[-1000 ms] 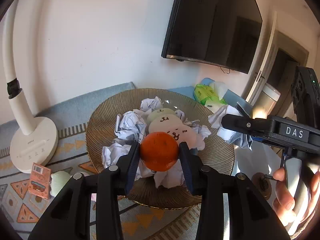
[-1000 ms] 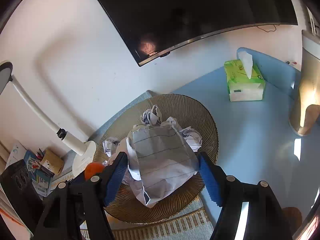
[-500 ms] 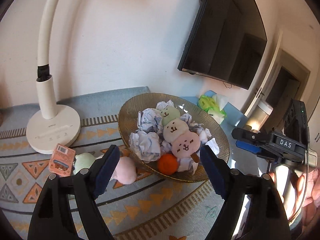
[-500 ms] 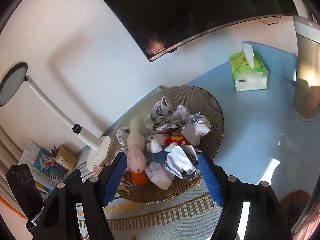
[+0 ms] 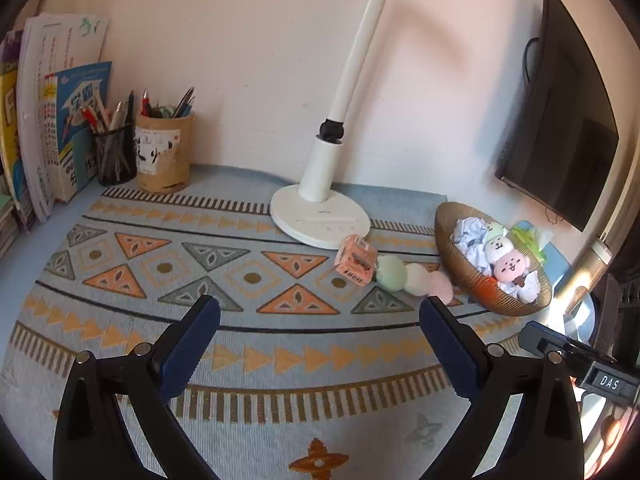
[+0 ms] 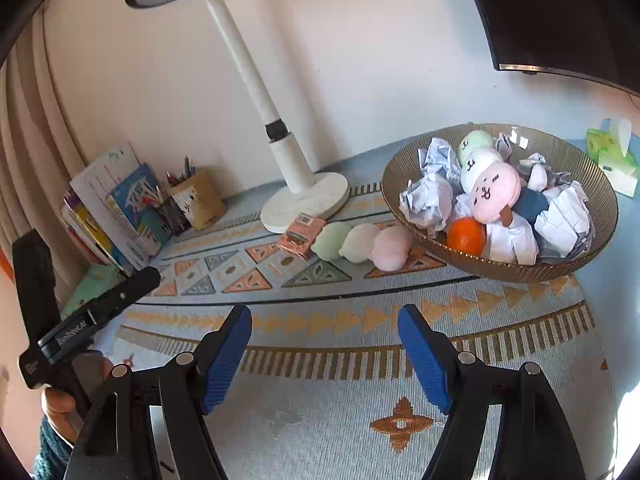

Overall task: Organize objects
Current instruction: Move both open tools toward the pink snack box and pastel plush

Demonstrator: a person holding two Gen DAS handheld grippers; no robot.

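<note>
Blue rubber pads up front in both views, nothing between them. The left gripper [image 5: 319, 334] has just been opening its jaws and they're spread really wide now, empty, hanging over the patterned mat [image 5: 168, 272]. The right gripper [image 6: 325, 344] is parted too, not as wide, also empty over the same mat. You can see the left tool's black body at the left edge of the right wrist view, with a bit of a hand [image 6: 56, 402] and a teal sleeve under it.

Past the pads there's a three-ball plush skewer [image 6: 362, 242] lying on the mat (green, white, pink), just beside the bowl. A small pink box [image 6: 301, 234] sits touching its green end, right up by the white lamp base [image 6: 306, 200].

Then the ribbed brownish bowl [image 6: 496, 268], which is pretty full: the orange [image 6: 465, 235] sits at the near rim inside it, next to a second plush skewer [image 6: 490, 184] with little faces, plus a pile of crumpled paper balls [image 6: 426, 200] and something dark blue I can't make out.

Further back along the wall: a green tissue pack [image 6: 612, 156] on the right, a mesh pen cup [image 5: 115, 154] and a brown paper-wrapped pen holder [image 5: 164, 154] on the left, books [image 5: 60, 120] leaning beside them, and a dark screen [image 5: 560, 120] mounted on the wall.
</note>
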